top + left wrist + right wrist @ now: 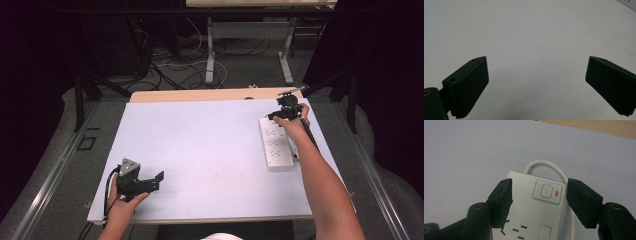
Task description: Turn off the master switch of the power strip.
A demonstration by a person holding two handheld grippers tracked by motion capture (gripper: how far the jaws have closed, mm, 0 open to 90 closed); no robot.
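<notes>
A white power strip point(276, 141) lay near the right edge of the pale table point(200, 150), its switch end pointing away from the person. The right gripper point(539, 195) hovered over that end with its 2 jaws apart, straddling the strip's width — the power button point(545, 190) and a small red light point(556, 193) sat between them, the cord point(544, 165) looping out just beyond. The left gripper point(536, 82) rested well away from the strip, near the table's front edge, jaws wide and holding nothing. The strip looked rigid, smooth and fairly light — likely best pinched across its long sides, since the glossy casing could slip.
</notes>
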